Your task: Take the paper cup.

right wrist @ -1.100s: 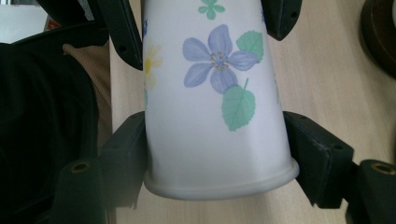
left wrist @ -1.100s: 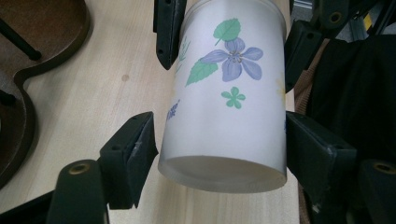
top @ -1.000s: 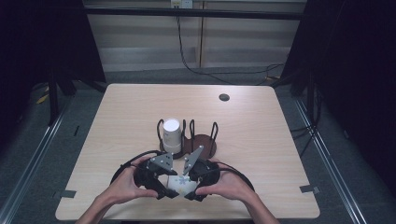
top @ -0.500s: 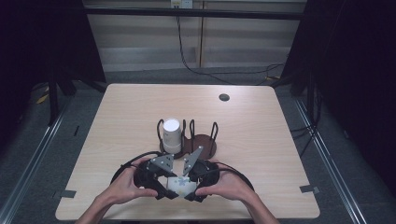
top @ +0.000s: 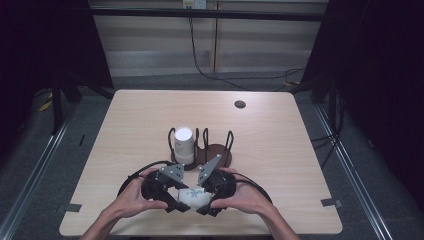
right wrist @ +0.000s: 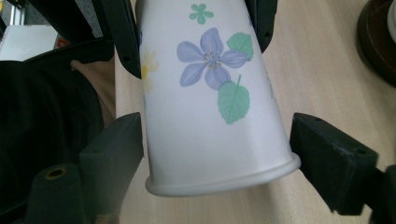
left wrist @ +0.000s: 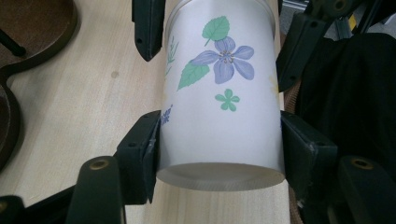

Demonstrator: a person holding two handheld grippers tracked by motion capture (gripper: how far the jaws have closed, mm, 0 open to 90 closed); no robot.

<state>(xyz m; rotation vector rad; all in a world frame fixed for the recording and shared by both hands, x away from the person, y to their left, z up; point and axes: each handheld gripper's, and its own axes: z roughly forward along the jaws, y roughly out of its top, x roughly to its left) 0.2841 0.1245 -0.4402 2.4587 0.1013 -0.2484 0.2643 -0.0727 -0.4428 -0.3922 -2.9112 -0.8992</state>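
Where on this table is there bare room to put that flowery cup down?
The broad far stretch of the table behind the rack, up to the small dark disc, is bare, as are both side margins. It is crowded near the front edge, where the left gripper and right gripper flank the flowered cup.

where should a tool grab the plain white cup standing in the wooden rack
Grip the white cup across its side wall near the upper end, coming straight down from above. It stands upside down with its flat base on top, and the rack's black wire loops crowd its sides, so the top looks the freest approach. Both tools currently flank the flowered cup.
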